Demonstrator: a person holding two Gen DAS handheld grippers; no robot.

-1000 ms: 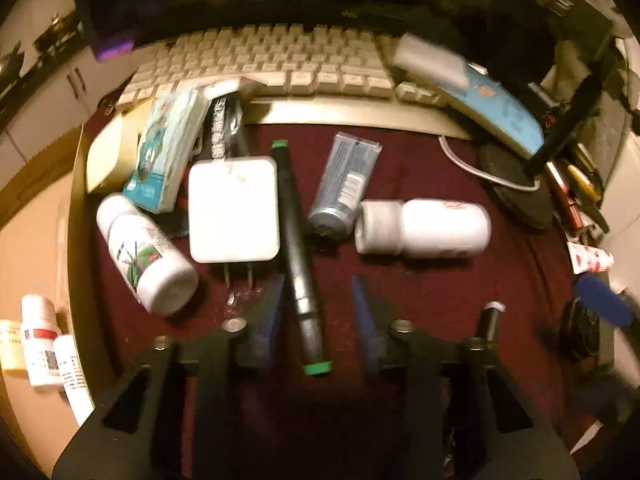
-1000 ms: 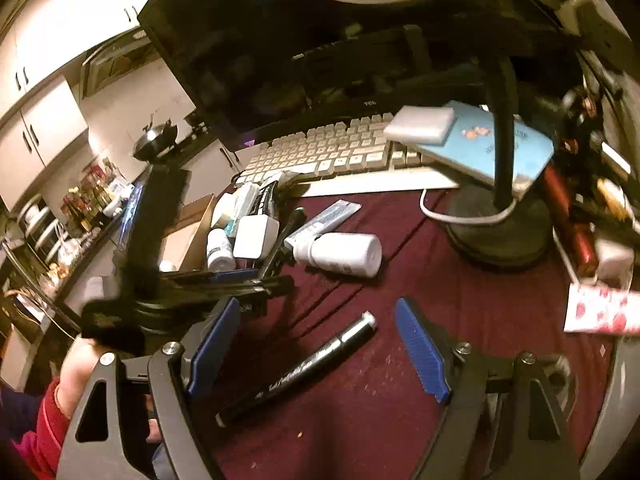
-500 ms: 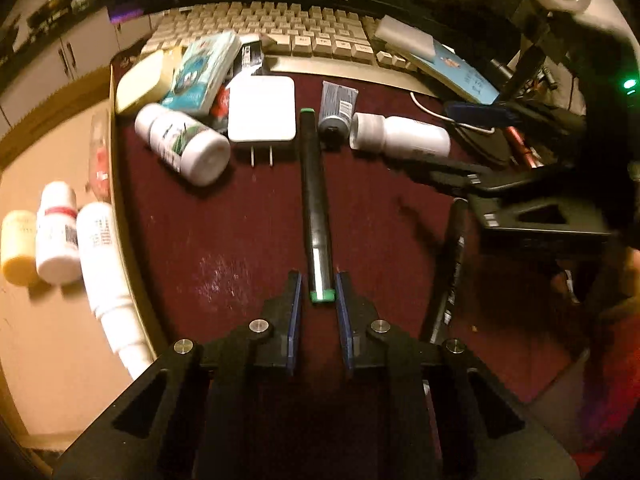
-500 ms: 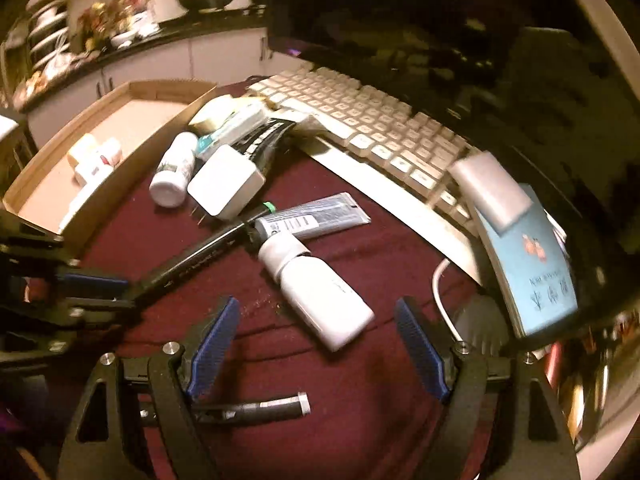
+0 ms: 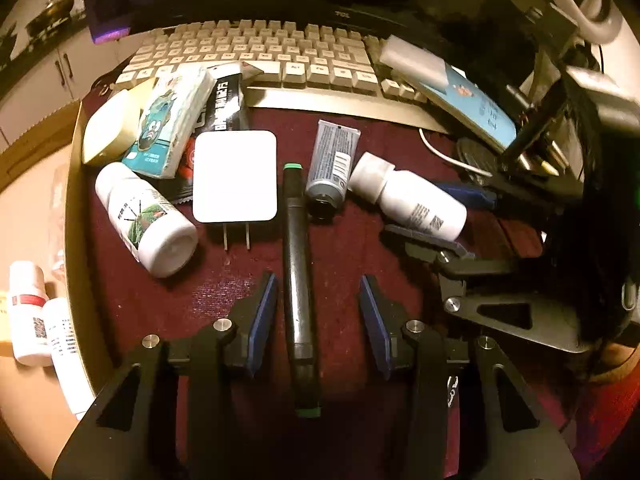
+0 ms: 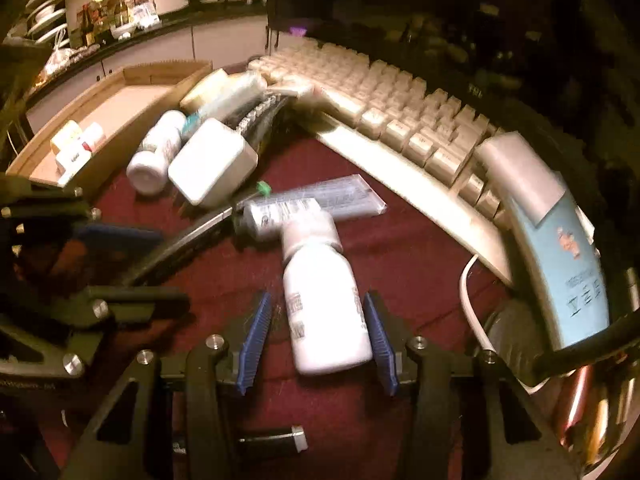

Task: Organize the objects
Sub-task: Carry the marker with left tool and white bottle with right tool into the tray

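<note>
Two pickups are being set up at once on the dark red desk mat [image 5: 352, 264]. The left gripper [image 5: 318, 316] hangs with its jaws spread wide around the near half of a black marker with green ends [image 5: 298, 280], which lies lengthwise between the blue pads without touching either. The right gripper [image 6: 316, 340] is likewise open, its pads straddling the body of a white pill bottle [image 6: 324, 312] that lies on its side, cap pointing far toward a grey tube [image 6: 304, 208]; the right pad looks very close to the bottle's wall, though motion blur hides whether they meet. Other clutter sits at far left: a white charger block [image 5: 235, 176], a second white bottle with a green label [image 5: 146, 218], and a tissue pack [image 5: 174, 124], all beside the cardboard tray [image 6: 120, 92] that already holds small bottles. Judging by this, the step in hand is grasping; next each gripper needs to close squarely on its object, then lift and carry it, probably toward the tray.
</note>
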